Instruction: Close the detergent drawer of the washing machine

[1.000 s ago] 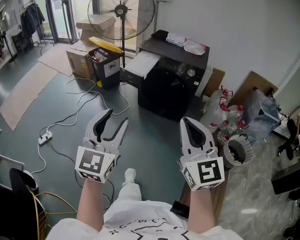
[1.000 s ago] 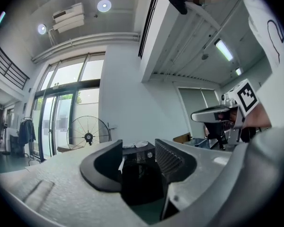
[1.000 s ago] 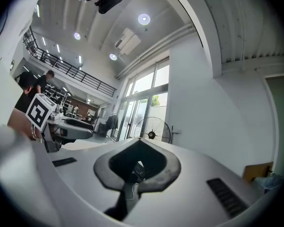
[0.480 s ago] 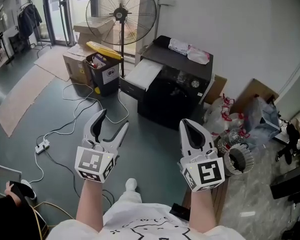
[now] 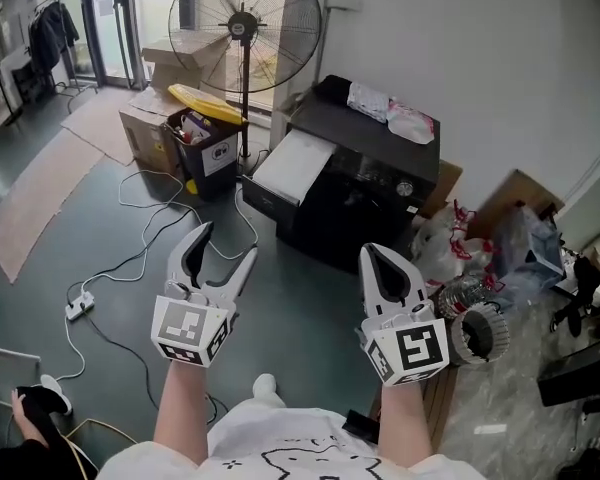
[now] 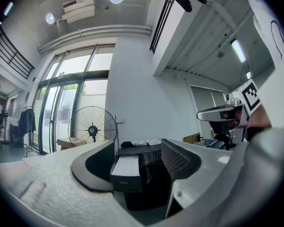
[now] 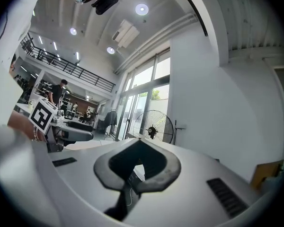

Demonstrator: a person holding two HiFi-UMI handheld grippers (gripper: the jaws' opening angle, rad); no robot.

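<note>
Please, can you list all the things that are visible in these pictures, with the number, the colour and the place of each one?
washing machine: one, black, by the white wall
detergent drawer: one, white, pulled out of the machine
cloths: a few, pale, on top of the machine
fan: one, black, standing behind the drawer
cardboard boxes: several, brown, left of the fan
bin: one, black, beside the boxes
power strip: one, white, on the floor with white cables
bags: several, pale, right of the machine
left gripper: one, white, jaws apart after just opening, nothing between them
right gripper: one, white, jaws together, empty
</note>
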